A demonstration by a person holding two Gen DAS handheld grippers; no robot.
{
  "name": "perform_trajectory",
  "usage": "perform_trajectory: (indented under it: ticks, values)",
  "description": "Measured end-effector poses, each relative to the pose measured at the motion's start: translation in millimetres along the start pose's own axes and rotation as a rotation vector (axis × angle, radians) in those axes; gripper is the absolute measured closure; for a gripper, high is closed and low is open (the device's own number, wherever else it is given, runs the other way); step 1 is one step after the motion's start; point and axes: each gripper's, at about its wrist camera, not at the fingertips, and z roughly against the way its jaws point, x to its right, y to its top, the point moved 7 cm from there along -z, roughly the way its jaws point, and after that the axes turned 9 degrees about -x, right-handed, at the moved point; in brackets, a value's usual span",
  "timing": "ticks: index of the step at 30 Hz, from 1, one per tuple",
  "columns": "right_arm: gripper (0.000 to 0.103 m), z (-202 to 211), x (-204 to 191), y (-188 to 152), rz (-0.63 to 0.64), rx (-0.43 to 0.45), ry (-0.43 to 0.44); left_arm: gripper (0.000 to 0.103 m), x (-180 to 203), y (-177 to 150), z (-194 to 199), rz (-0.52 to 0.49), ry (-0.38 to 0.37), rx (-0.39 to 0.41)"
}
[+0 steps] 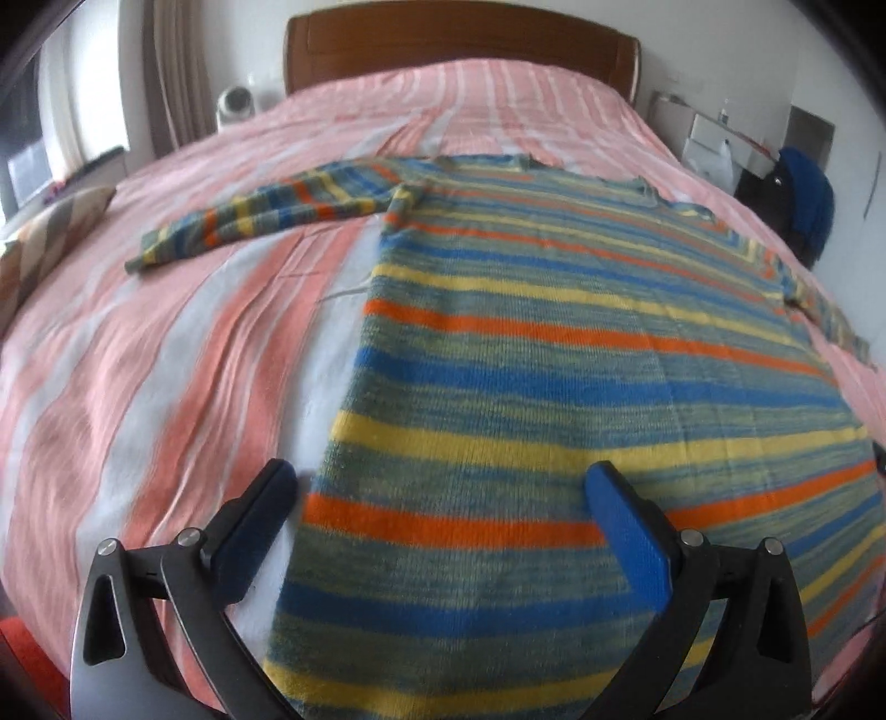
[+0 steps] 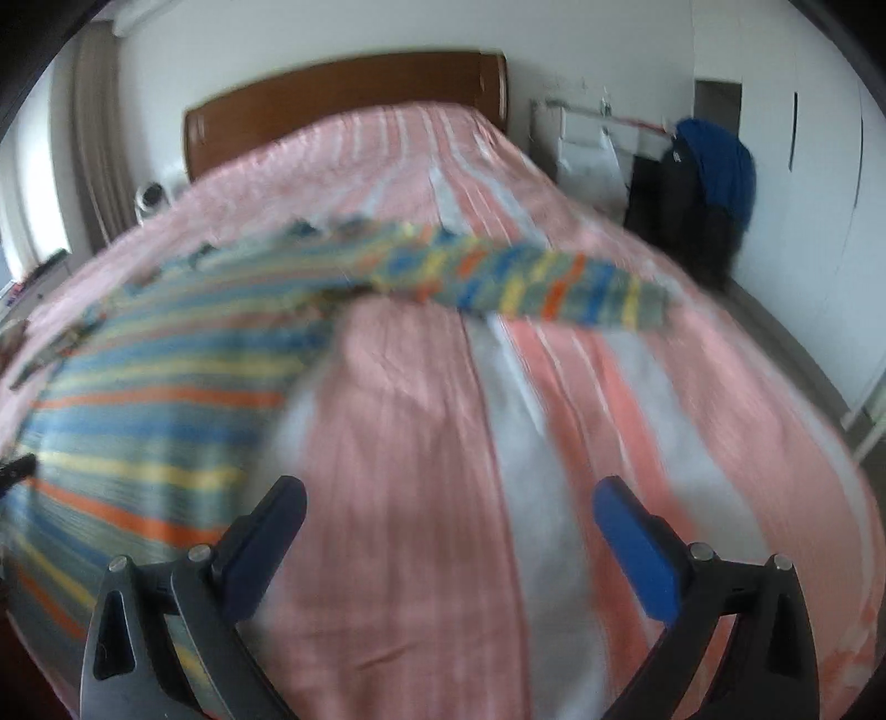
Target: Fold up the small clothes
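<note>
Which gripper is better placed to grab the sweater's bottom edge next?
Left. The left gripper hangs open straddling the striped sweater edge; the right gripper is open over bare bedspread.

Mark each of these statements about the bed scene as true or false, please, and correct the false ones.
1. The striped sweater lies spread flat on the bed cover. True.
2. The left gripper is shut on the sweater's hem. False: its fingers stand wide open and hold nothing.
3. The right gripper is open above the pink and white cover. True.
4. Both sleeves are already folded over the body of the sweater. False: the left sleeve and the right sleeve stretch outward on the cover.
5. The bed has a white metal headboard. False: the headboard is brown wood.
</note>
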Motion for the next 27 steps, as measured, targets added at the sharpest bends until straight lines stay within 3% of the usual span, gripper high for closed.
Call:
perform_trajectory:
  ticks: [3,27]
  values:
    - [0.000,-5.3,5.4,-3.1,-0.020,0.008,0.035,0.000,-0.9,-0.6,0.6,0.020,0.005,0.005]
    - [0.000,-7.4,5.6,-5.8,0.003,0.042,0.044,0.000,0.6,-5.2,0.3,-0.021,-0.008,-0.032]
